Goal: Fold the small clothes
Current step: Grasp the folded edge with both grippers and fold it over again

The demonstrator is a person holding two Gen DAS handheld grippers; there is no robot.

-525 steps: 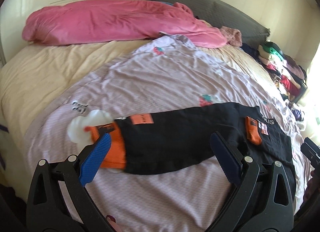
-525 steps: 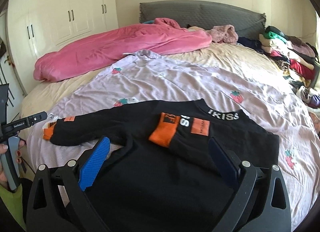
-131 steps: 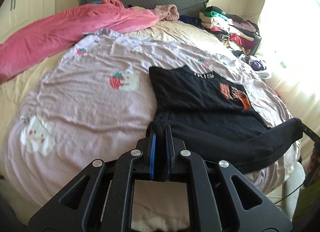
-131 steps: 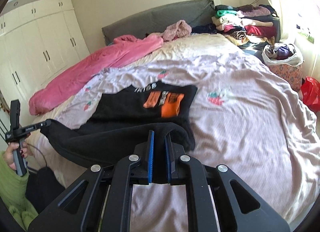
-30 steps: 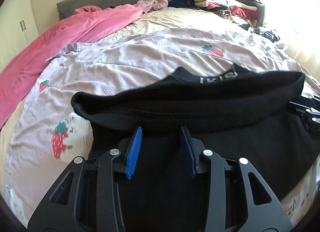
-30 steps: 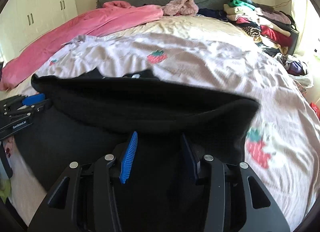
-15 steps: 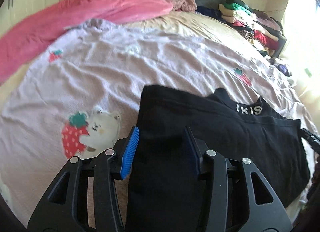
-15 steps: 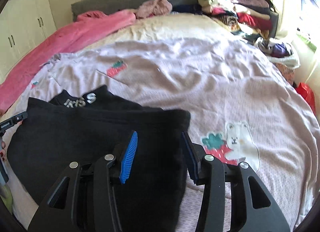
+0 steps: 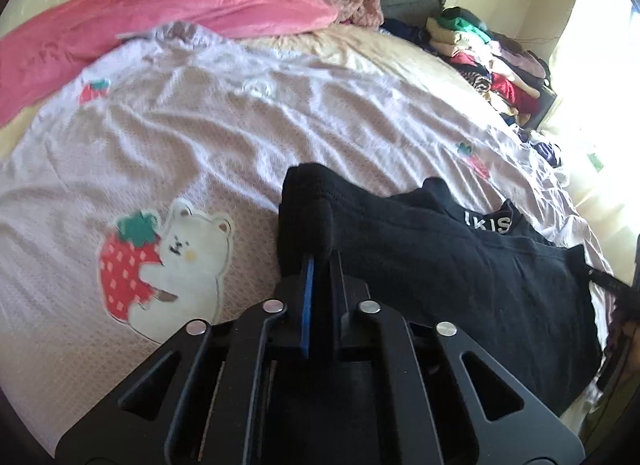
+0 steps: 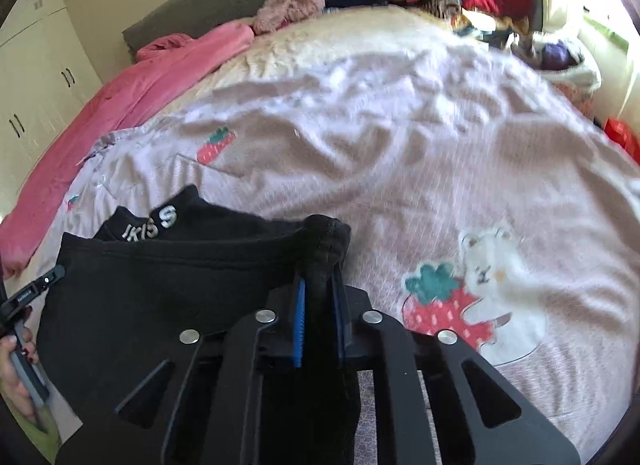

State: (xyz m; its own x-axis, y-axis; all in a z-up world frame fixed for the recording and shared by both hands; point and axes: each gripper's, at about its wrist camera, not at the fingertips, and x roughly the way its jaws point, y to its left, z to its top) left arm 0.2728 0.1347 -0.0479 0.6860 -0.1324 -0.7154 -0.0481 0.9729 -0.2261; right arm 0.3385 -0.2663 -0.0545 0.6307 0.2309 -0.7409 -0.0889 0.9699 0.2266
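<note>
Both grippers have just closed since the earlier frame: left gripper [image 9: 318, 261] pinches the left corner of the sweater [image 9: 440, 265], right gripper [image 10: 318, 285] its right corner. Sweater lies folded sleeves-in, hem over chest, on the sheet [image 9: 200, 137] beside the bear print [image 9: 188, 257]. Another fold likely remains. Collar reads "IKIS".
</note>
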